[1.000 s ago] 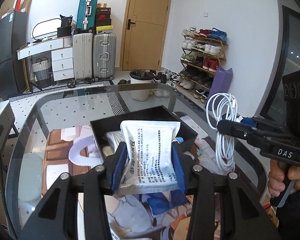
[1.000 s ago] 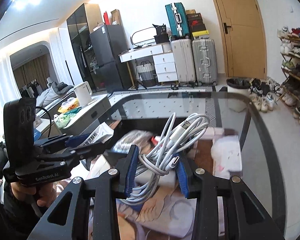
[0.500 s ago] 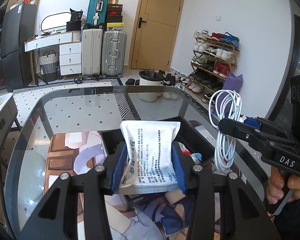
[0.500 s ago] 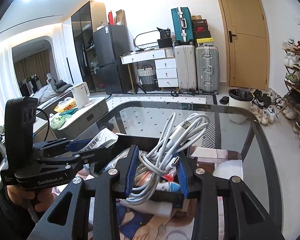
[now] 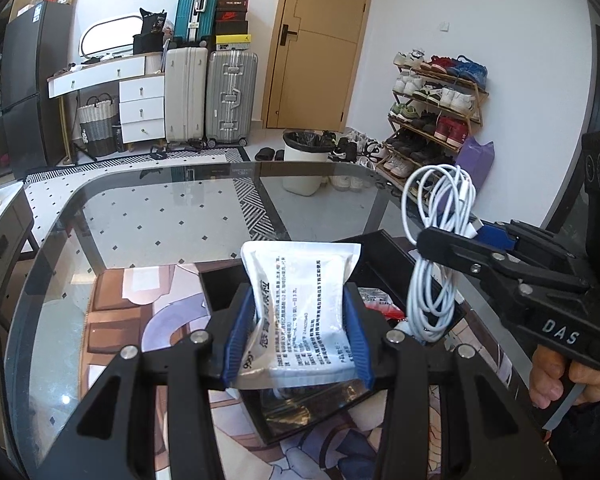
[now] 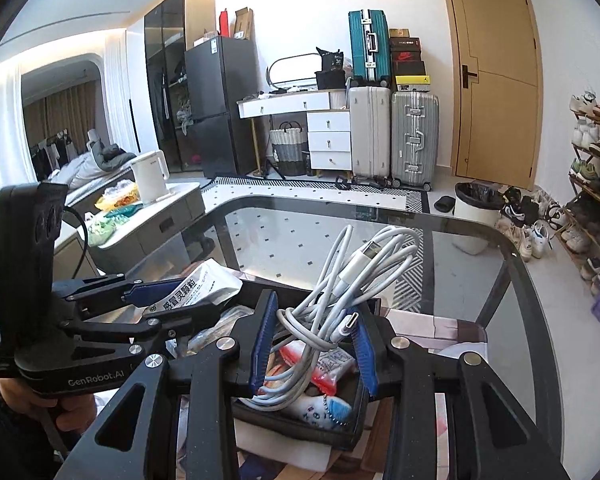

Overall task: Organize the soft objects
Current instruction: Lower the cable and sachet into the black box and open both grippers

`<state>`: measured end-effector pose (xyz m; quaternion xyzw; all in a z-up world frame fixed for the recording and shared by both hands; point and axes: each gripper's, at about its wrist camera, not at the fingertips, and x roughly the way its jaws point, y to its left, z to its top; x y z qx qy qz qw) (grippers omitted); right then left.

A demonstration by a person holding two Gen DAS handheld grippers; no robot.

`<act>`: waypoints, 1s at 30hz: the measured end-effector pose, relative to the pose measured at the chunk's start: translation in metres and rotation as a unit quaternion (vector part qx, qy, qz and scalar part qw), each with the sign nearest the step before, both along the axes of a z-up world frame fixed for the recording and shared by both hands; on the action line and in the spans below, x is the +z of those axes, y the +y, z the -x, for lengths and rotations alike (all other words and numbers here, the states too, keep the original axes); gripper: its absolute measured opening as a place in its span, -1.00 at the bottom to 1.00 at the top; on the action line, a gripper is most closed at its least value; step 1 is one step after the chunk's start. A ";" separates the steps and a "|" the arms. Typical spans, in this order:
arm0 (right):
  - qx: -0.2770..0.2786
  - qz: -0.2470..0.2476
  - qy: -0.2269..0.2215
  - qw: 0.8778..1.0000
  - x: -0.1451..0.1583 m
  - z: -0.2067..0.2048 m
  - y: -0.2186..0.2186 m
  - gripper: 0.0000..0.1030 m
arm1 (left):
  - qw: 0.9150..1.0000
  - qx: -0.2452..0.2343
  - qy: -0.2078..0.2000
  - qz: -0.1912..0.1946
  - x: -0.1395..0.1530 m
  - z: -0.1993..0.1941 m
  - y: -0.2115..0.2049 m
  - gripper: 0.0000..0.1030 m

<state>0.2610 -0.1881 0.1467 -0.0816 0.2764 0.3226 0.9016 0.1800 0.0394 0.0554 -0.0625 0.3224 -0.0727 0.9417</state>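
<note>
Squarely between left jaws, sachet (image 5: 300, 312); cable (image 6: 340, 304) between right

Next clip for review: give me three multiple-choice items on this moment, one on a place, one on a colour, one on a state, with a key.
1. Where is the black tray?
A. on the floor
B. on the glass table, below both grippers
C. on the shoe rack

2. What colour is the coiled cable?
A. white
B. red
C. black

3. What is the left gripper doing?
A. hanging open and empty
B. shut on the white sachet
C. shut on the cable

Key: 1 B, the tray rests on the glass table under the held things. 2 A, the cable in the right gripper is white in both views. 3 B, the blue pads press the white sachet from both sides.
</note>
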 end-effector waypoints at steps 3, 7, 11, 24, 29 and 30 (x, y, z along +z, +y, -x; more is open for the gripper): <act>-0.003 0.017 -0.007 1.000 -0.007 -0.006 0.005 -0.29 | 1.000 -0.003 0.004 -0.007 -0.005 -0.006 -0.004 -0.16; 0.002 0.069 -0.029 0.997 -0.023 -0.010 0.019 -0.29 | 1.000 -0.006 0.016 -0.005 -0.013 -0.013 -0.006 -0.16; 0.018 0.095 -0.019 0.995 -0.042 -0.017 0.028 -0.29 | 1.000 -0.009 0.026 -0.009 -0.019 -0.016 -0.009 -0.16; 0.053 0.130 0.048 0.989 -0.070 -0.008 0.034 -0.30 | 0.999 -0.016 0.027 -0.012 -0.022 -0.017 -0.007 -0.16; 0.055 0.122 0.054 0.989 -0.068 0.003 0.029 -0.30 | 0.999 -0.018 0.024 -0.019 -0.023 -0.011 -0.009 -0.16; 0.055 0.121 0.053 0.990 -0.068 0.004 0.029 -0.30 | 0.999 -0.020 0.024 -0.018 -0.023 -0.009 -0.007 -0.16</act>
